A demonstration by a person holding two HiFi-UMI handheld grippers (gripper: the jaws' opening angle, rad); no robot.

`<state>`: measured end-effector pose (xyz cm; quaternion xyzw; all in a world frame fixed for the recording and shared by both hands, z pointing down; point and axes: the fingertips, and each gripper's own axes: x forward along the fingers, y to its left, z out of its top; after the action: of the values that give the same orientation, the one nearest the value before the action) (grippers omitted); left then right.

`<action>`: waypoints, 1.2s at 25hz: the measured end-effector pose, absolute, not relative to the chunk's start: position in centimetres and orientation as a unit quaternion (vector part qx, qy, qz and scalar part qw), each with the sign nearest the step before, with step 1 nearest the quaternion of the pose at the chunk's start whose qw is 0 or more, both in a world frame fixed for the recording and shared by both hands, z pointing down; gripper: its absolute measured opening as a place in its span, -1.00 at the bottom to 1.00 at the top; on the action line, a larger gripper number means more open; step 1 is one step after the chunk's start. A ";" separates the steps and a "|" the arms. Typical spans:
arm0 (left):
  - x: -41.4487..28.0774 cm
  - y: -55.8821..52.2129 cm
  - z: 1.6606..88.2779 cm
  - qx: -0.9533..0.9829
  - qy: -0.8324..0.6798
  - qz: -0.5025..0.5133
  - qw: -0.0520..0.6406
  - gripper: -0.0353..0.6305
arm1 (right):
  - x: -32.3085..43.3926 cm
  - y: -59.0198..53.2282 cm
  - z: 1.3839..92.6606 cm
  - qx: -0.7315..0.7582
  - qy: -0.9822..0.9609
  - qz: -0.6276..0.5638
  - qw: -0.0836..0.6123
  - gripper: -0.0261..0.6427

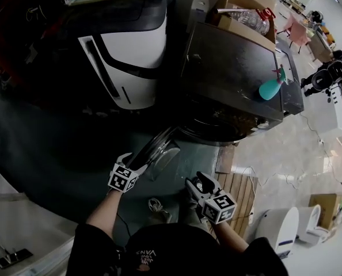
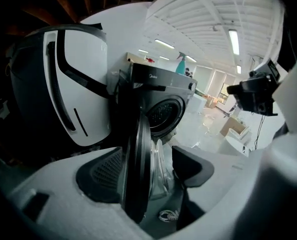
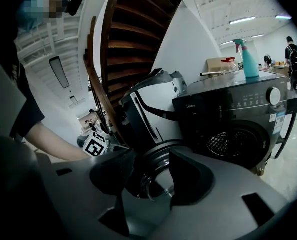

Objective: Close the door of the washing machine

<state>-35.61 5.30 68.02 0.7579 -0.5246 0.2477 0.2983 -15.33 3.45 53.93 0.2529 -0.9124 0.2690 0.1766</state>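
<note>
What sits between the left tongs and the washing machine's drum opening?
The open door, seen edge-on, stands unclamped in the gap of the left tongs. The drum opening lies beyond it. The left gripper view shows this.

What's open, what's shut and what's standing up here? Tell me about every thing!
Washing machine door: open, swung wide out.
Washing machine: drum mouth uncovered.
Spray bottle: upright on the machine's top.
Left gripper: open, door's edge between its jaws.
Right gripper: open, holding nothing.
</note>
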 end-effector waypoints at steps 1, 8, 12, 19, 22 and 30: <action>-35.7 5.0 68.9 0.752 -0.522 0.259 0.309 0.05 | -14.9 3.1 54.2 0.256 -0.911 0.268 0.179 -0.31; -34.3 5.4 72.5 0.734 -0.486 0.315 0.355 0.15 | -11.4 2.5 56.2 0.281 -0.895 0.294 0.184 -0.33; -33.5 5.6 72.5 0.733 -0.483 0.316 0.361 0.18 | -10.1 2.2 56.9 0.286 -0.890 0.303 0.185 -0.33; -28.6 7.0 72.3 0.743 -0.459 0.312 0.373 0.22 | -7.8 1.5 57.2 0.303 -0.885 0.313 0.166 -0.34; -25.6 7.4 72.1 0.751 -0.446 0.303 0.380 0.22 | -6.5 1.3 57.5 0.316 -0.879 0.319 0.160 -0.34; -17.0 6.4 71.8 0.782 -0.387 0.295 0.390 0.11 | -1.2 0.5 58.2 0.362 -0.856 0.339 0.145 -0.34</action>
<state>-17.01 6.36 71.84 0.7821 -0.3866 0.2948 0.3897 -1.21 0.46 58.25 0.3616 -0.8564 0.3391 0.1447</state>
